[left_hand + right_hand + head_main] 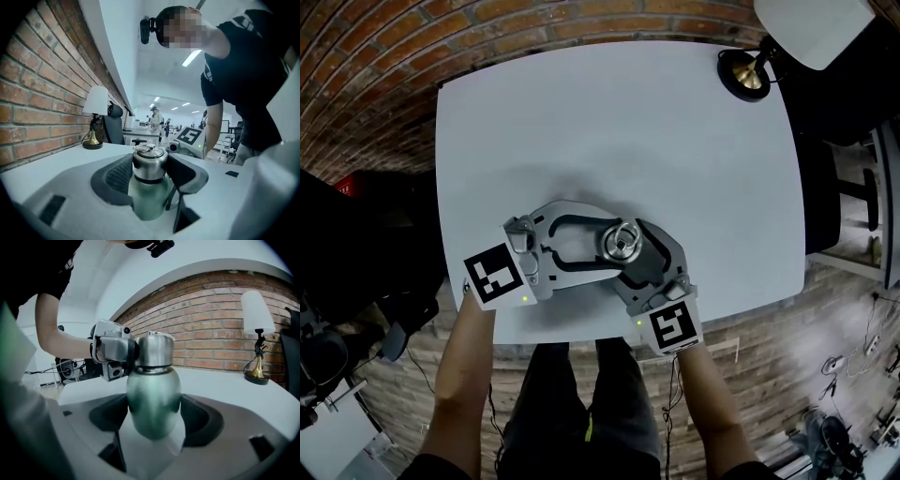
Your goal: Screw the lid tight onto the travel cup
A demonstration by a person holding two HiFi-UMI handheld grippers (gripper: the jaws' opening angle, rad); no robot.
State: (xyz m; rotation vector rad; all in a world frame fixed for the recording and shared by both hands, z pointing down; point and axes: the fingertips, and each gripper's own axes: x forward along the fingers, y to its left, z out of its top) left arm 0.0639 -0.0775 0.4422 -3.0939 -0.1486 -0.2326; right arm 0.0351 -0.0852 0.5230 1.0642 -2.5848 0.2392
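A green travel cup [154,399] with a silver steel lid [149,161] stands upright near the front edge of the white table [609,122]. In the head view the lid [622,244] sits between both grippers. My left gripper [150,171] reaches in from the left, and its dark pads [117,176] press on the lid's sides. From the front right, my right gripper [154,418] is shut on the cup's green body below the lid [154,350]. Its pads [204,420] touch the body on both sides. The cup's base is hidden by the jaws.
A lamp with a black and brass base [745,73] and a white shade [811,28] stands at the table's far right corner. A brick wall [384,66] runs behind and to the left. A dark office chair [825,187] stands to the right of the table.
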